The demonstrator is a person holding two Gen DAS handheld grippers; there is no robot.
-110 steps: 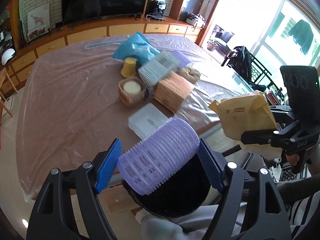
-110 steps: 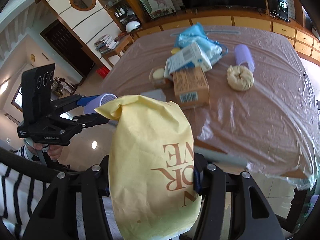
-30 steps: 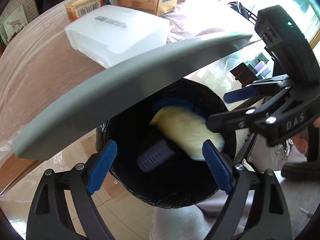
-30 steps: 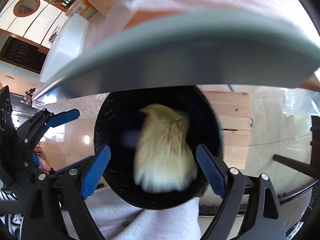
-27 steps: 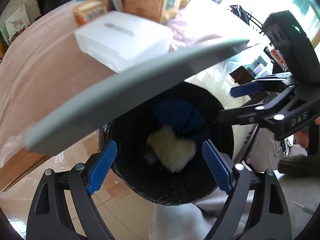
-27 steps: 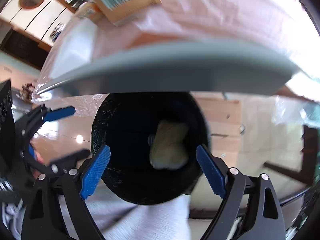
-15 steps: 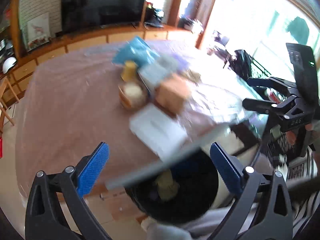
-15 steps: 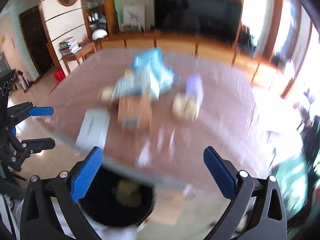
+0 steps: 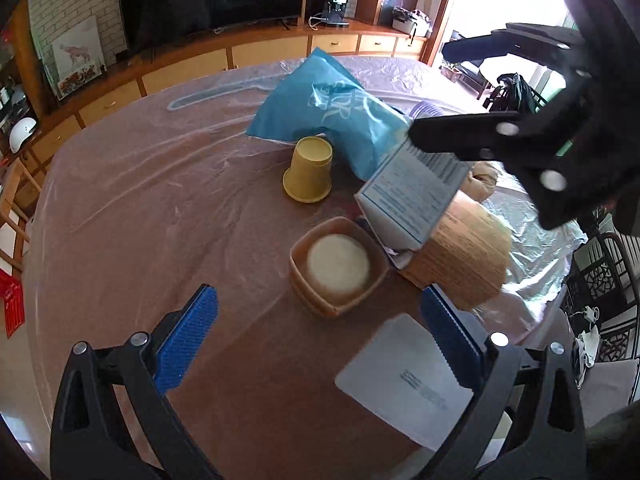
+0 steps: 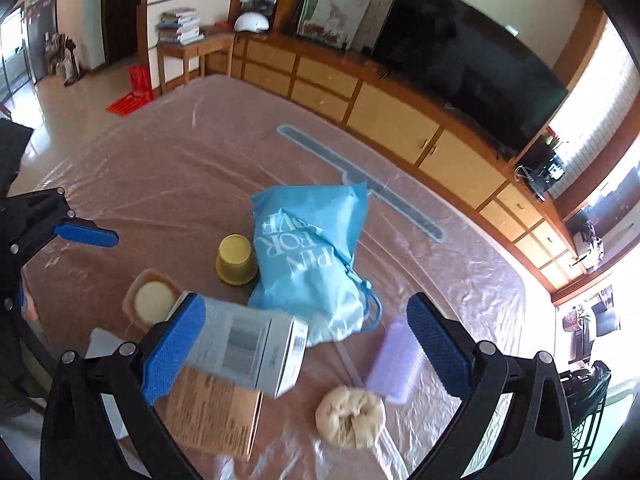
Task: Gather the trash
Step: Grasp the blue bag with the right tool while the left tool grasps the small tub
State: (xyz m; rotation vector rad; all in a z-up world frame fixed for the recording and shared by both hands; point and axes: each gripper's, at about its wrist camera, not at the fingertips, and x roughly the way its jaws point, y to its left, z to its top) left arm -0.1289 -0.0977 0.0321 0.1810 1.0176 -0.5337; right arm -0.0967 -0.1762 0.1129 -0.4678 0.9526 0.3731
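Trash lies in a cluster on the plastic-covered table (image 9: 132, 216). There is a blue drawstring bag (image 9: 328, 116) (image 10: 308, 256), an upturned yellow cup (image 9: 308, 170) (image 10: 236, 260) and a brown tray with a white disc (image 9: 338, 266) (image 10: 150, 302). A white printed carton (image 9: 412, 196) (image 10: 248, 348) leans on a brown cardboard box (image 9: 464, 256) (image 10: 212, 412). My left gripper (image 9: 318, 336) (image 10: 56, 268) hangs open and empty over the tray. Above the carton and bag, my right gripper (image 10: 306, 348) (image 9: 476, 92) is open and empty too.
A flat white box (image 9: 404, 376) lies at the near table edge. A purple roller (image 10: 394, 364) and a beige doughy ring (image 10: 350, 416) sit right of the carton. A grey strip (image 10: 360, 180) lies under the plastic. Cabinets and a TV (image 10: 460, 60) stand behind.
Both grippers let a yellow bag and a purple roller fall into a black bin below the table edge. They then rose over the table, and the bin has left view.
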